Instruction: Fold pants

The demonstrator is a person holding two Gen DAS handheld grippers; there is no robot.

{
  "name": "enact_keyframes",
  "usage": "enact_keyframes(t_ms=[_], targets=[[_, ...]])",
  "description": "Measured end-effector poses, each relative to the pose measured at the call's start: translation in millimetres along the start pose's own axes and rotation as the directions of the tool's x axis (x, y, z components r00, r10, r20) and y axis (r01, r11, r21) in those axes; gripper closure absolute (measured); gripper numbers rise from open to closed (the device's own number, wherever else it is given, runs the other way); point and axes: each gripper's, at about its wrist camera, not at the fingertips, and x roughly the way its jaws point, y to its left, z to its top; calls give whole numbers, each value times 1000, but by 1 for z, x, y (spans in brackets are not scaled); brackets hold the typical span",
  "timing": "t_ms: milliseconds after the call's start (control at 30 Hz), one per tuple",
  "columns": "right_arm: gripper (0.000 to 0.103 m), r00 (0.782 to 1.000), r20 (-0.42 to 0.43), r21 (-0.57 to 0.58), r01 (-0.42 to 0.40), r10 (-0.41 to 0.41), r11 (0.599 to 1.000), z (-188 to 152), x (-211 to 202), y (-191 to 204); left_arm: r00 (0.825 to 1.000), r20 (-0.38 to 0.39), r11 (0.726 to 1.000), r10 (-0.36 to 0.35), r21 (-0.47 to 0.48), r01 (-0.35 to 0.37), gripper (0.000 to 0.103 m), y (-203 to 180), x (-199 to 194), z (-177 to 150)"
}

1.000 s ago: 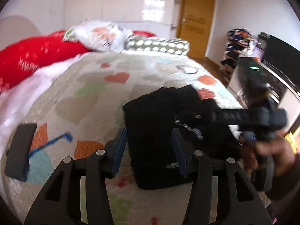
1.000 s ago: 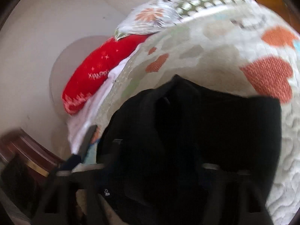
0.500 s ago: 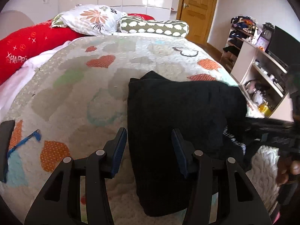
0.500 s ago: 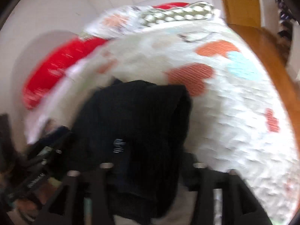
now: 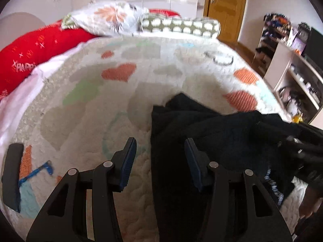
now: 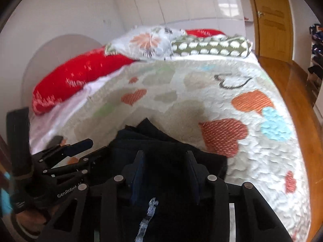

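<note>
The black pants (image 5: 212,137) lie folded in a bundle on the heart-patterned quilt (image 5: 101,104) near the bed's front edge. They also show in the right wrist view (image 6: 165,149). My left gripper (image 5: 160,153) is open over the bundle's left edge, with nothing between its jaws. My right gripper (image 6: 164,165) is open just above the bundle's near part, where a white printed strip (image 6: 148,215) shows. The right gripper also shows at the right edge of the left wrist view (image 5: 302,147); the left gripper shows at the left of the right wrist view (image 6: 66,155).
Red pillow (image 5: 36,46), floral pillow (image 5: 107,20) and dotted bolster (image 5: 179,25) lie at the head of the bed. A wooden door (image 5: 226,8) and cluttered shelves (image 5: 296,76) stand to the right. Wooden floor (image 6: 298,100) runs along the bed's right side.
The right gripper has swung from a tilted view back to face the bed head, above the bundle. The left gripper shifted slightly left, to the bundle's left edge. The pants stay folded.
</note>
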Motion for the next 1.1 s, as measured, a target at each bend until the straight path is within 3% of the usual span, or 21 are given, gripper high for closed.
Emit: enact_keyframes(t_ms=[67, 100, 300, 633, 933, 1100], targets=[[64, 996, -82, -2, 40, -40, 999, -8, 22, -6, 1000, -25, 1000, 8, 26, -7, 54, -5, 10, -3], [64, 996, -92, 18, 12, -11, 1000, -13, 28, -11, 1000, -23, 999, 20, 34, -19, 53, -6, 14, -5], [64, 997, -78, 40, 0, 3, 999, -13, 29, -16, 1000, -7, 1000, 11, 12, -11, 53, -2, 9, -6], [64, 998, -54, -54, 31, -34, 998, -36, -25, 13, 999, 28, 1000, 23, 1, -23, 53, -1, -28, -25], [63, 994, -96, -16, 48, -49, 999, -74, -20, 15, 998, 42, 999, 52, 14, -53, 52, -14, -34, -50], [60, 993, -87, -22, 72, -74, 997, -77, -17, 20, 997, 46, 998, 63, 11, -64, 52, -15, -35, -51]])
